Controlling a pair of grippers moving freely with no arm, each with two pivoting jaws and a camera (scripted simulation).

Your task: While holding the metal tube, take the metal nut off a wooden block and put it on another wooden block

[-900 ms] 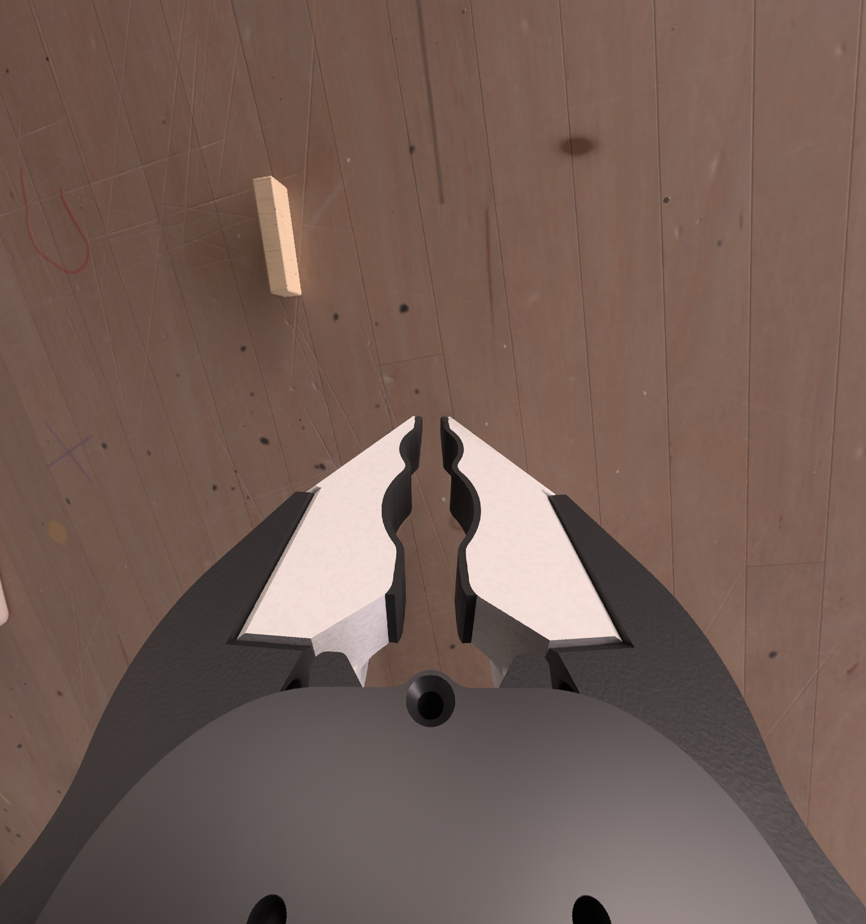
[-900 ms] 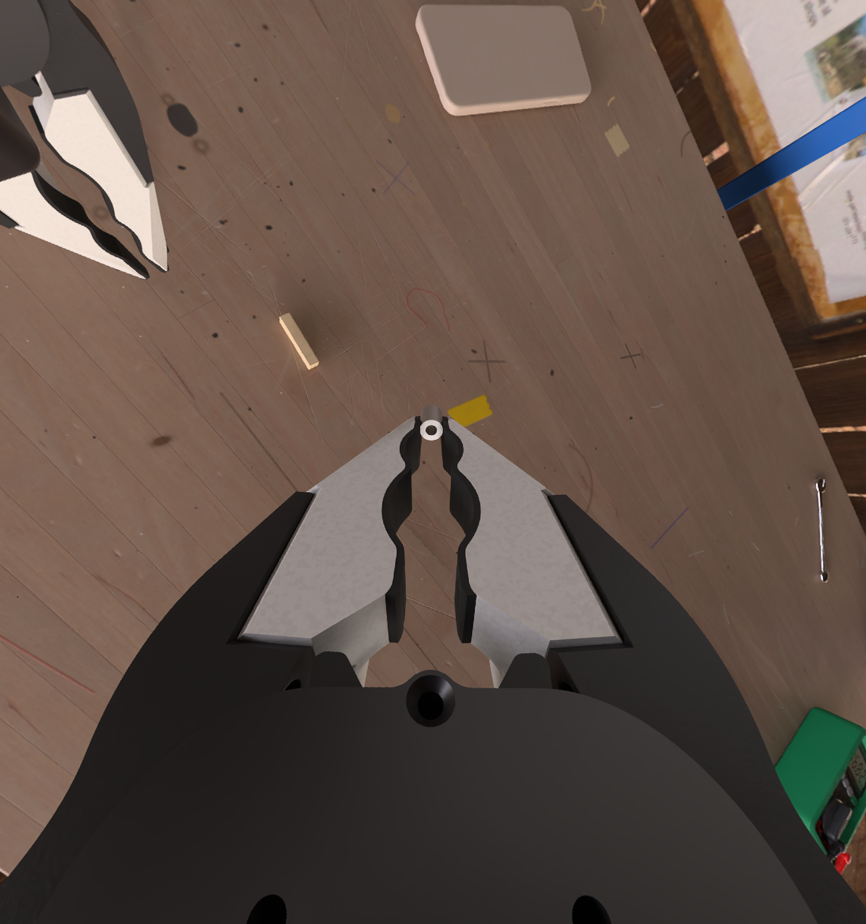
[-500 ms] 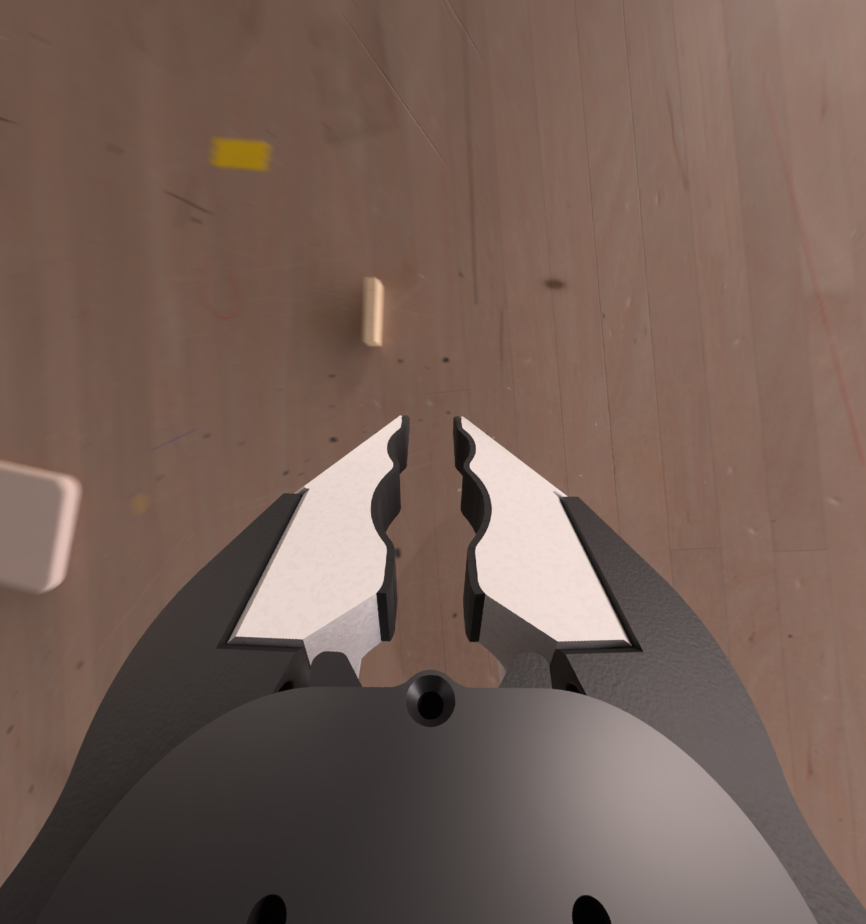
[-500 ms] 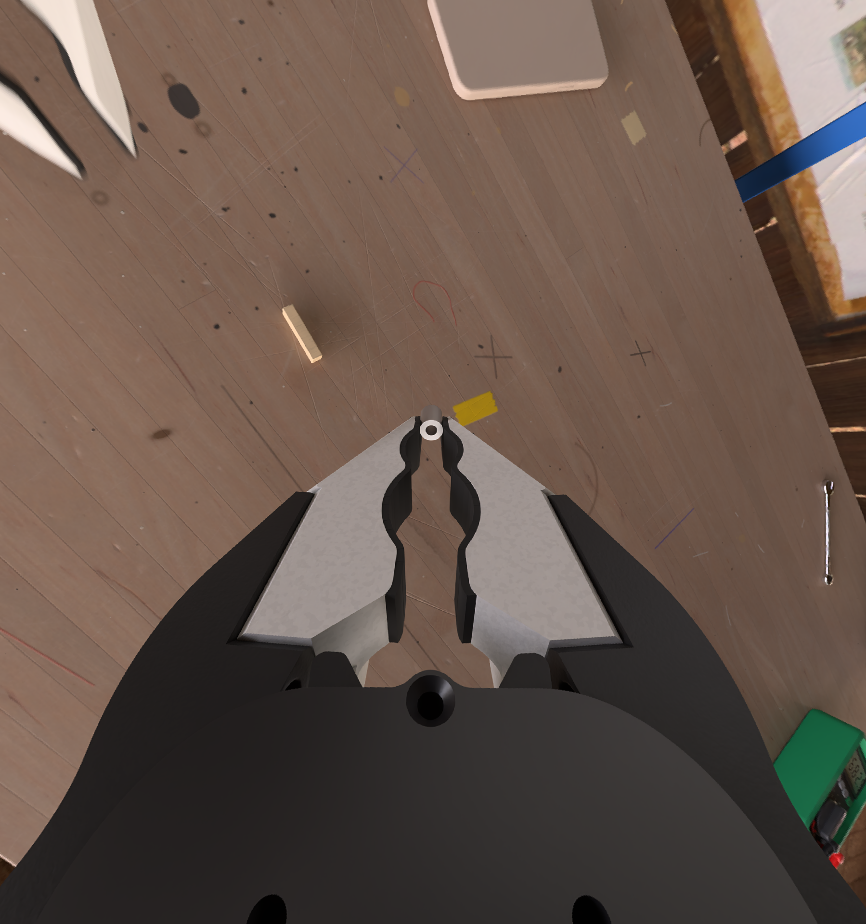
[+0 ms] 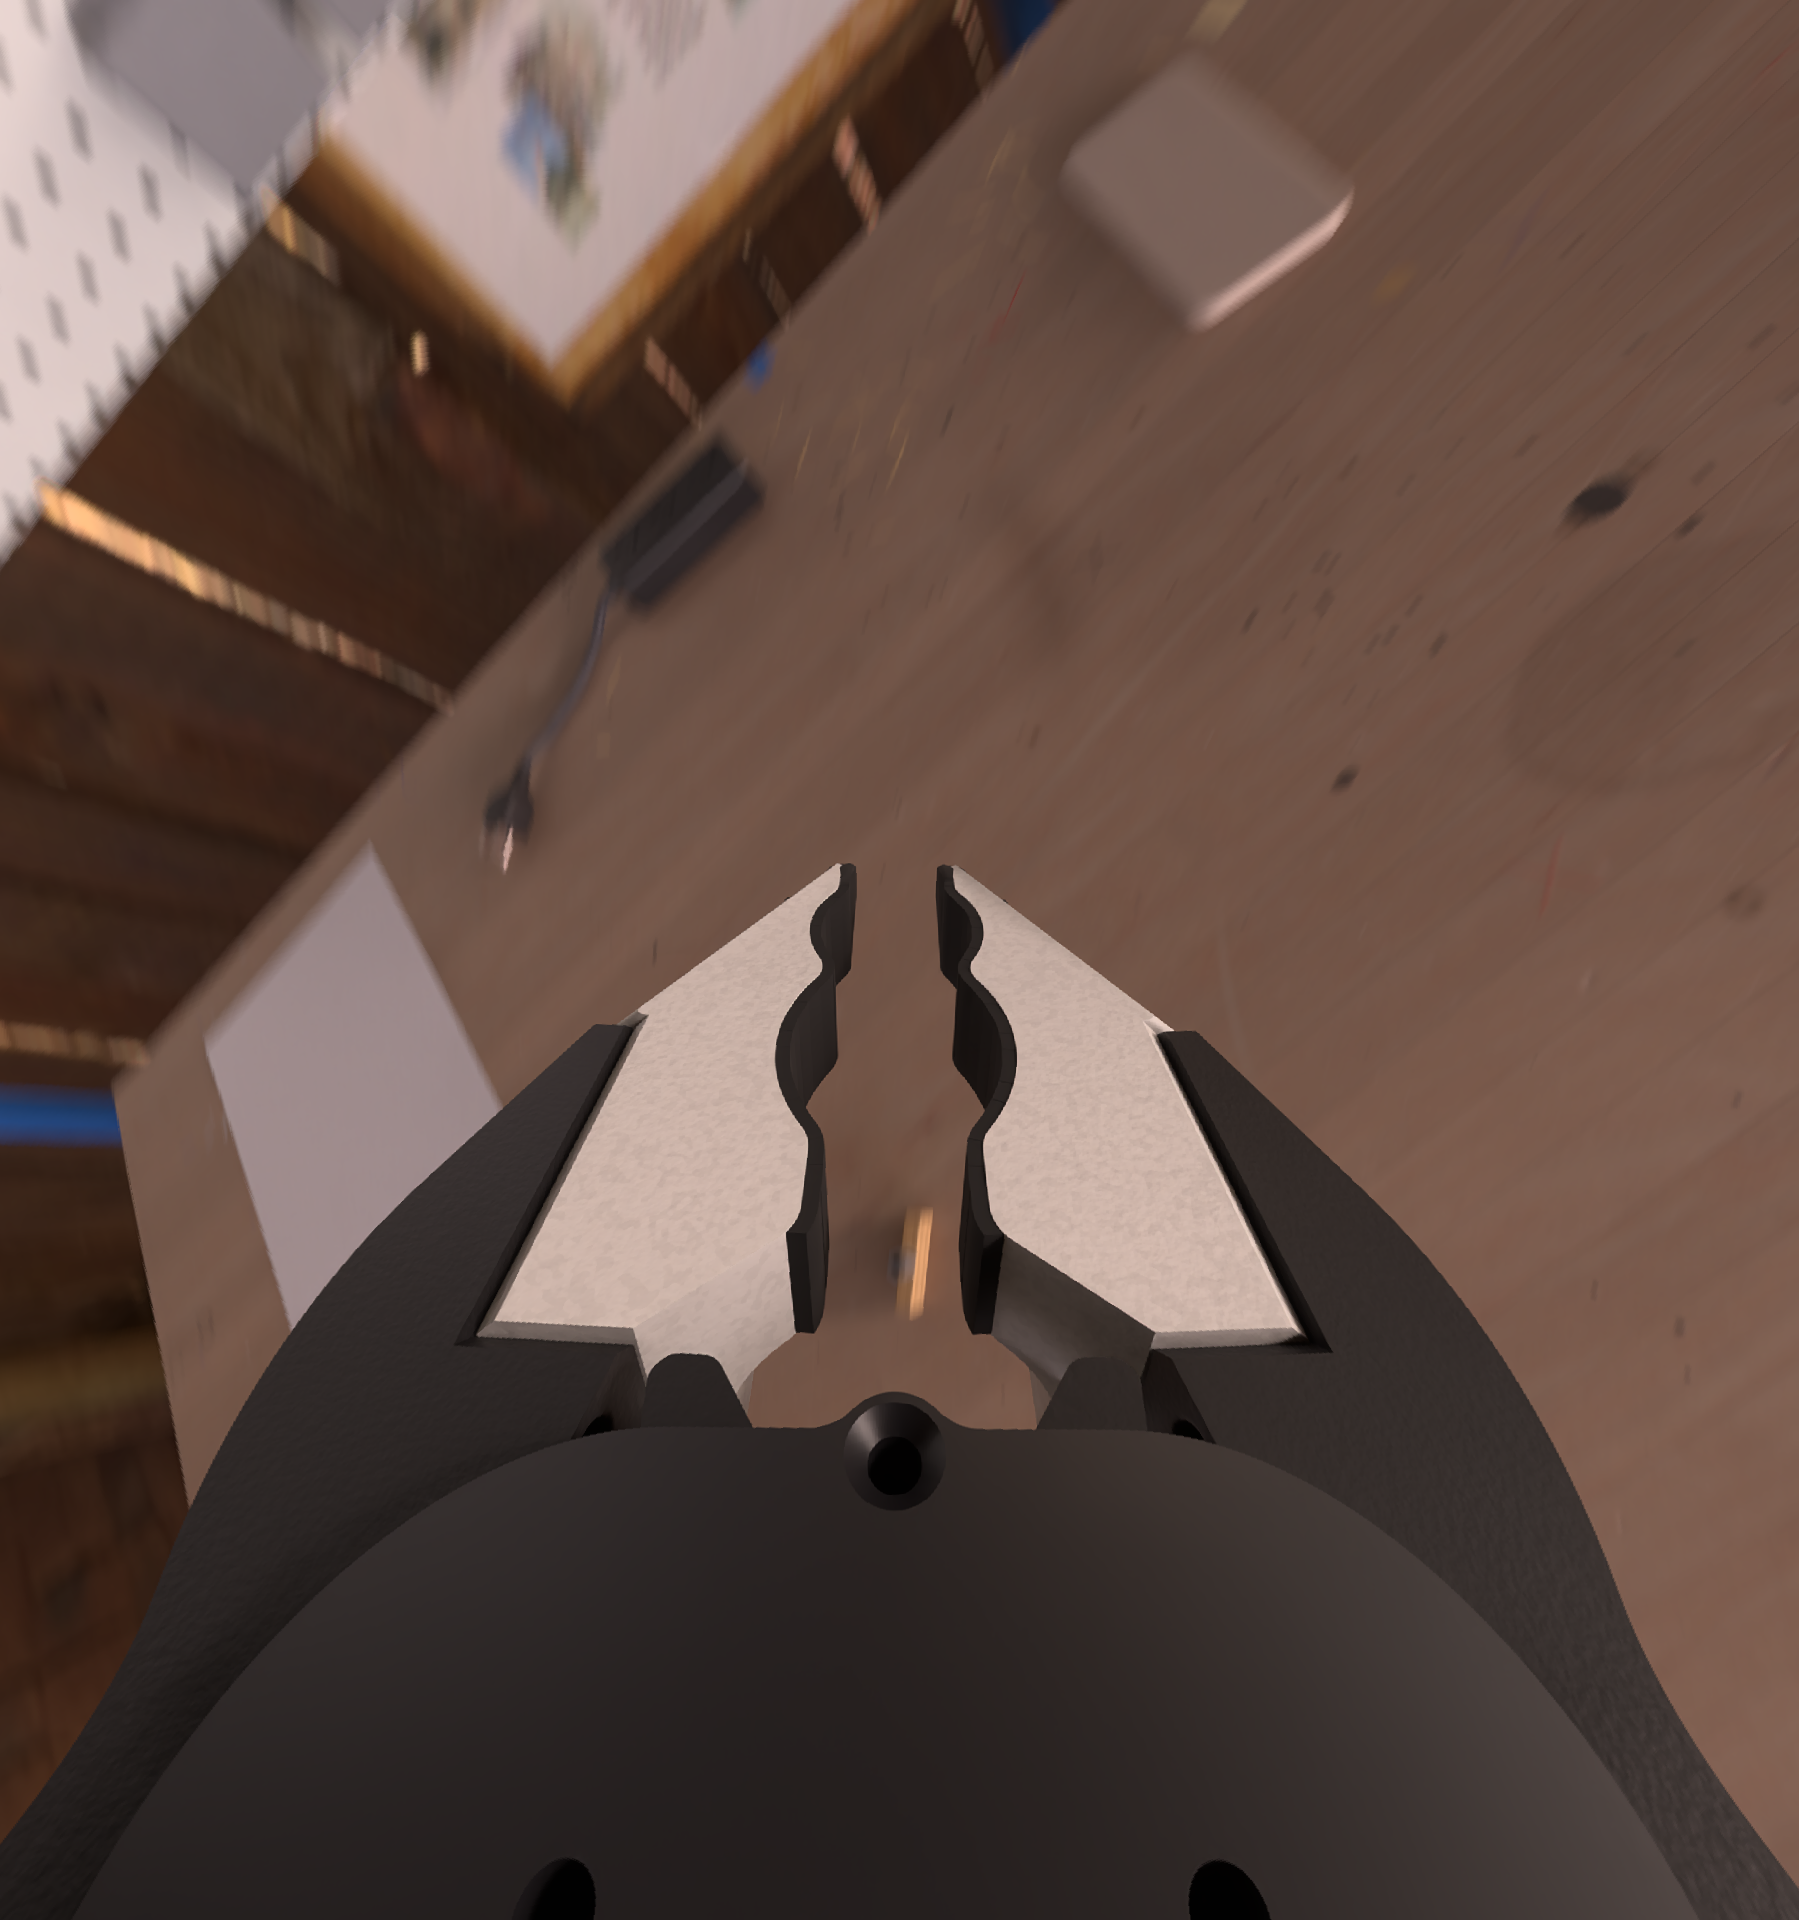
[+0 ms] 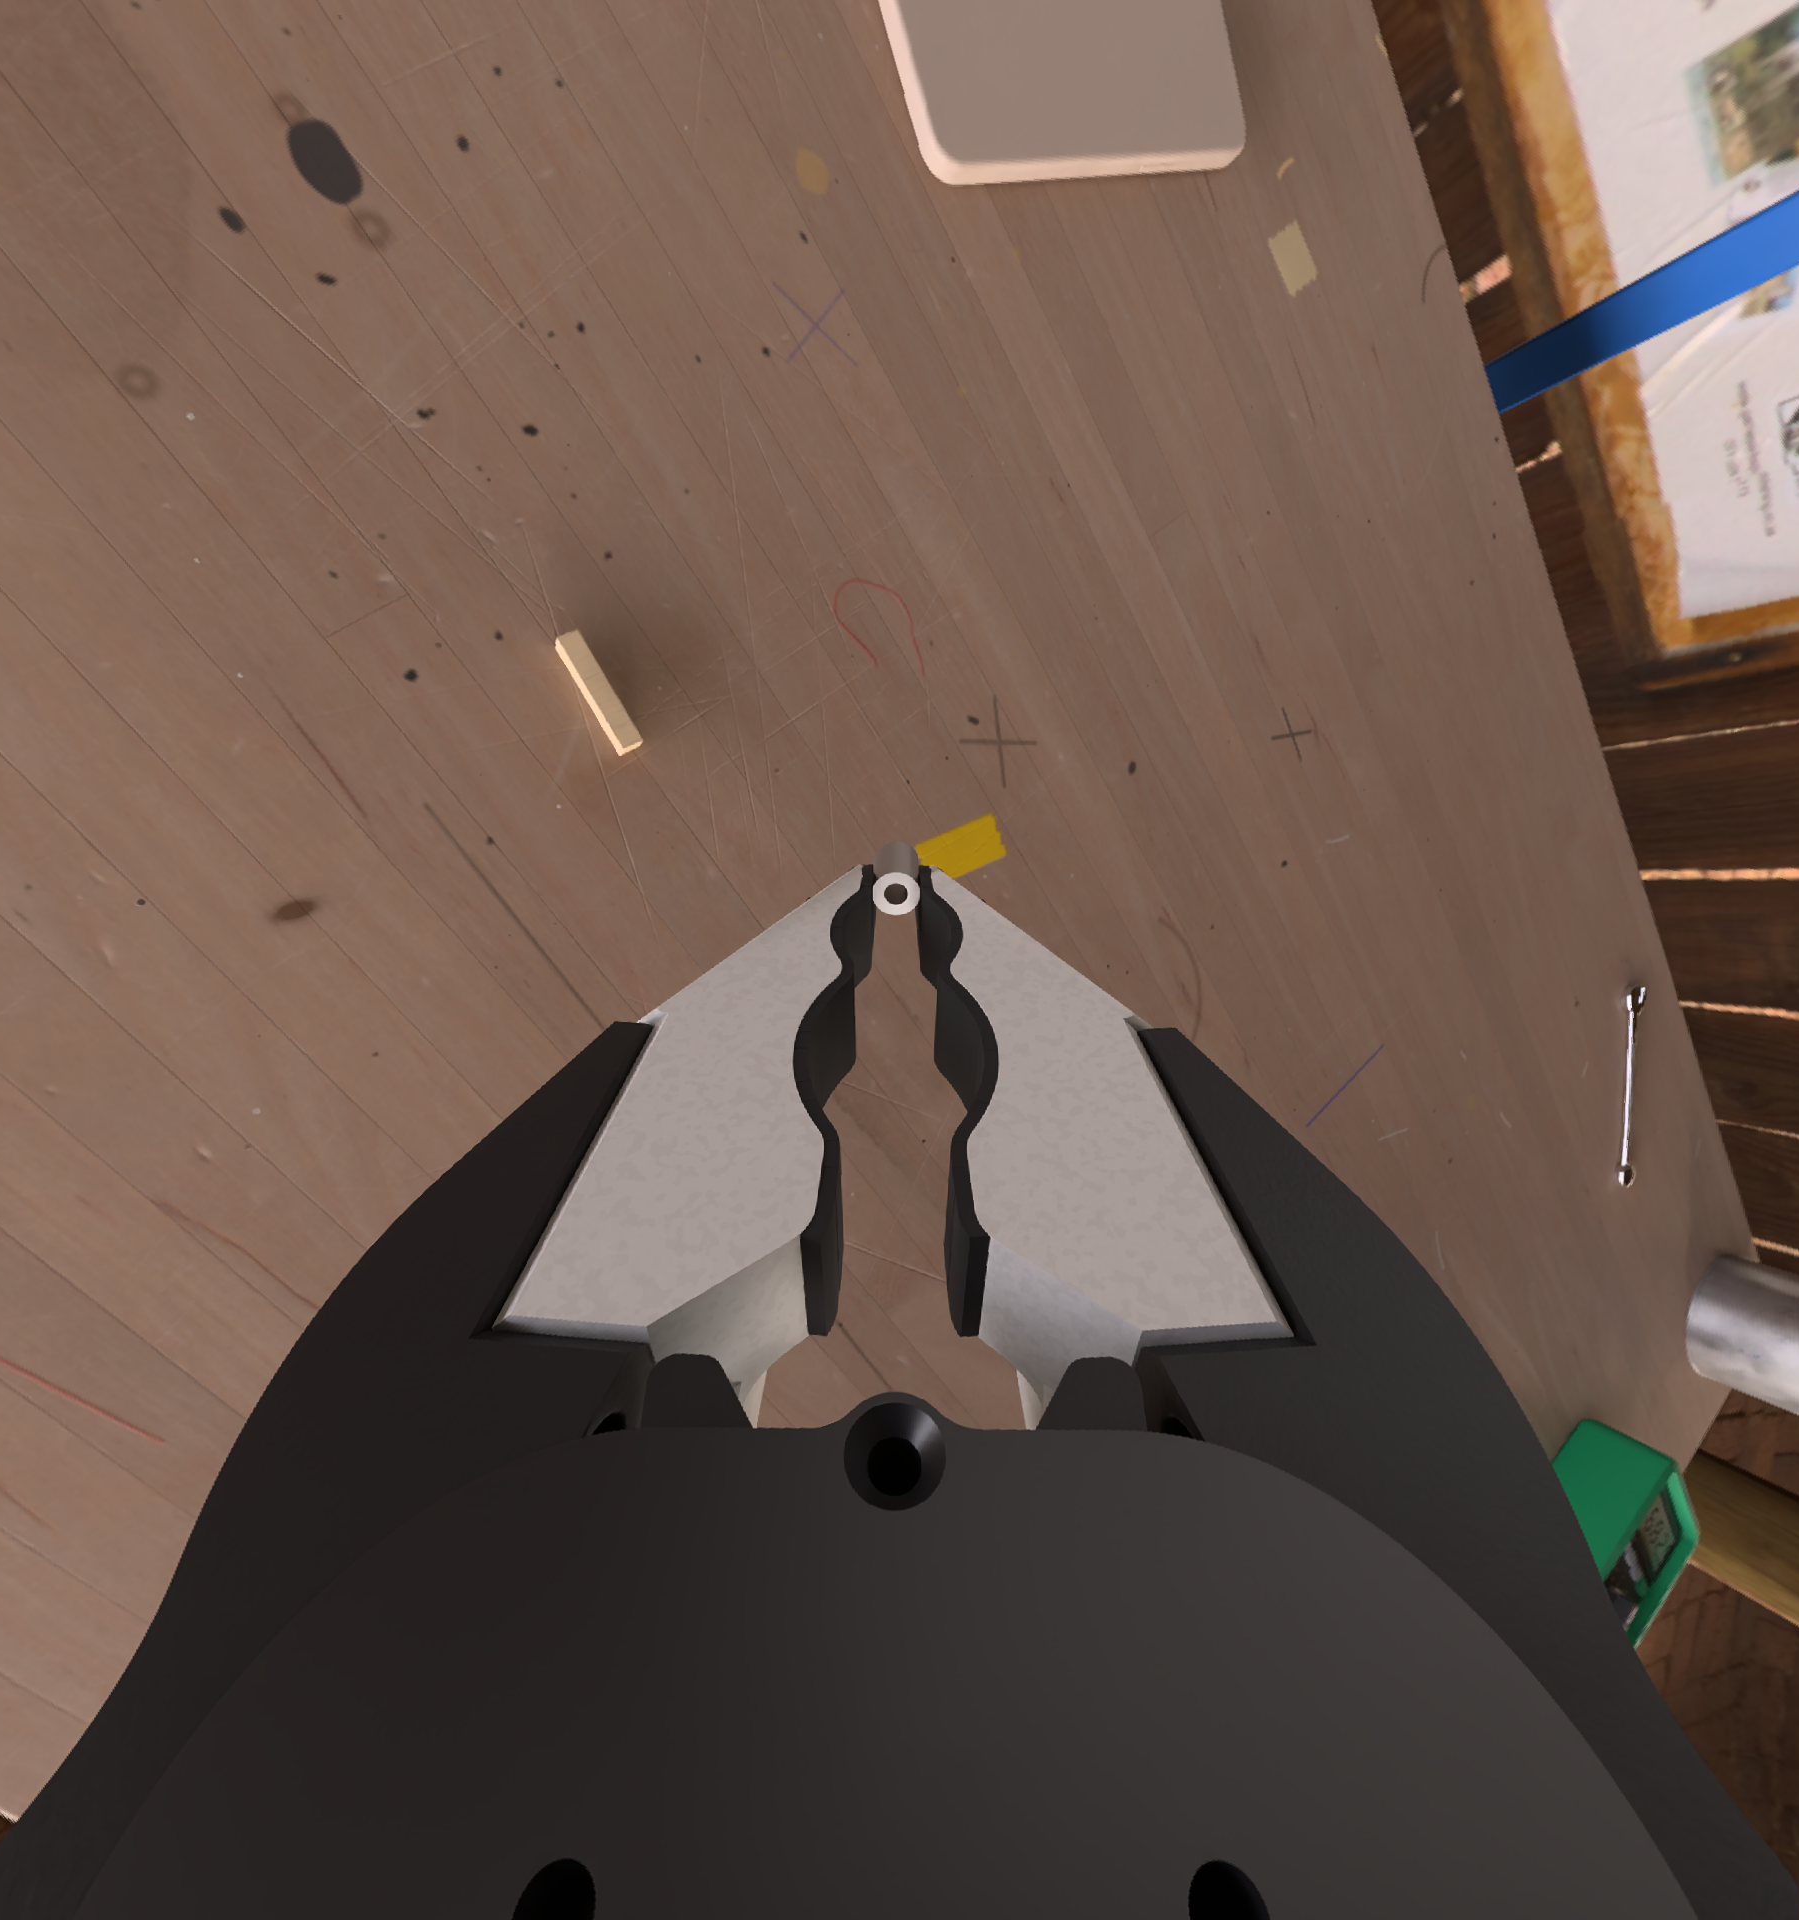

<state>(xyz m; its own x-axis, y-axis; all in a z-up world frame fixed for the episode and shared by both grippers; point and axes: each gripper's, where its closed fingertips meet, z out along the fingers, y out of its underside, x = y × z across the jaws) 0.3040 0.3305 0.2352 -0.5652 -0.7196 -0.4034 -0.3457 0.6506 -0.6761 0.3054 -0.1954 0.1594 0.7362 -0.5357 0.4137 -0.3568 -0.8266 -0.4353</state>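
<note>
My right gripper is shut on the small metal tube, seen end-on at the fingertips above the wooden table. A pale wooden block lies on the table ahead and to the left, with nothing on it. My left gripper is open and empty, and its view is blurred. A small tan block-like piece shows between its finger bases, with a dark speck beside it. I cannot tell whether the speck is the nut. The left gripper does not show in the right wrist view.
A beige flat pad lies at the far side. Yellow tape sits just past the tube. A thin metal pin, a threaded metal cylinder and a green meter are near the right table edge. A black cabled device and a white sheet lie by another edge.
My left gripper has swung fast: its view went from the table with the block to the table edge and wall. It has left the right wrist view. The right gripper barely moved.
</note>
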